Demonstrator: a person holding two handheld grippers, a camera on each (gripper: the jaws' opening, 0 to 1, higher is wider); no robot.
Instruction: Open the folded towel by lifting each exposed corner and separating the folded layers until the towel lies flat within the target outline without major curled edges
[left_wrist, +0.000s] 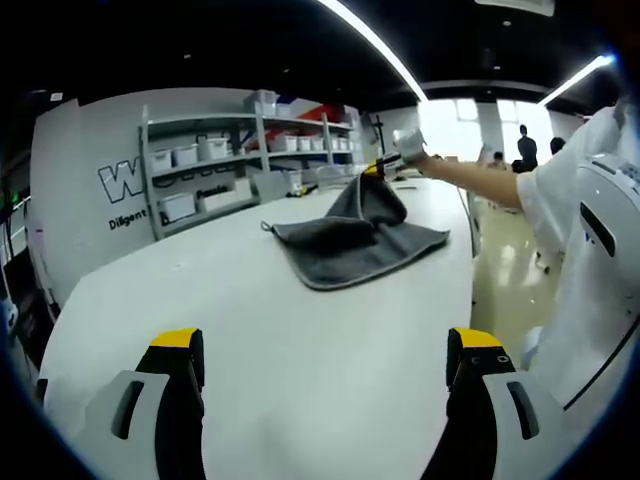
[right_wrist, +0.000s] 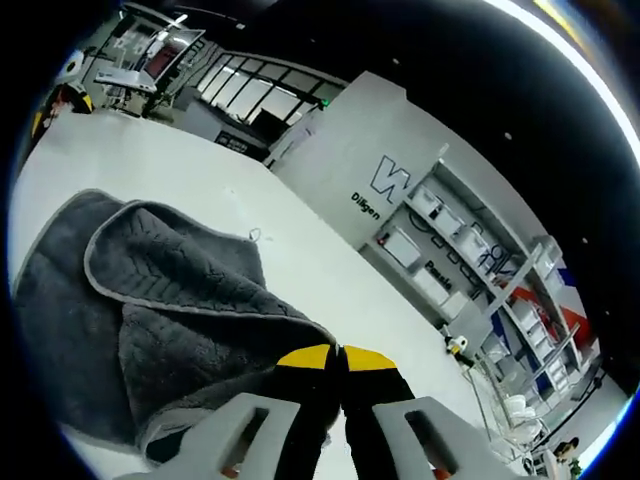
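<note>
A dark grey towel (left_wrist: 355, 240) lies on the white table (left_wrist: 250, 320), with one corner lifted into a peak at its far side. My right gripper (left_wrist: 385, 165), held by a person's outstretched arm, pinches that raised corner. In the right gripper view the towel (right_wrist: 160, 310) hangs down from my right gripper (right_wrist: 338, 358), whose yellow-tipped jaws are pressed together on the fabric edge. My left gripper (left_wrist: 325, 345) hovers over the near part of the table, jaws wide apart with nothing between them, well short of the towel.
Grey shelving (left_wrist: 250, 150) with white bins stands beyond the table's far edge, against a wall with lettering. A person in white (left_wrist: 590, 250) stands at the right side of the table. Other people stand far back by bright windows (left_wrist: 525, 145).
</note>
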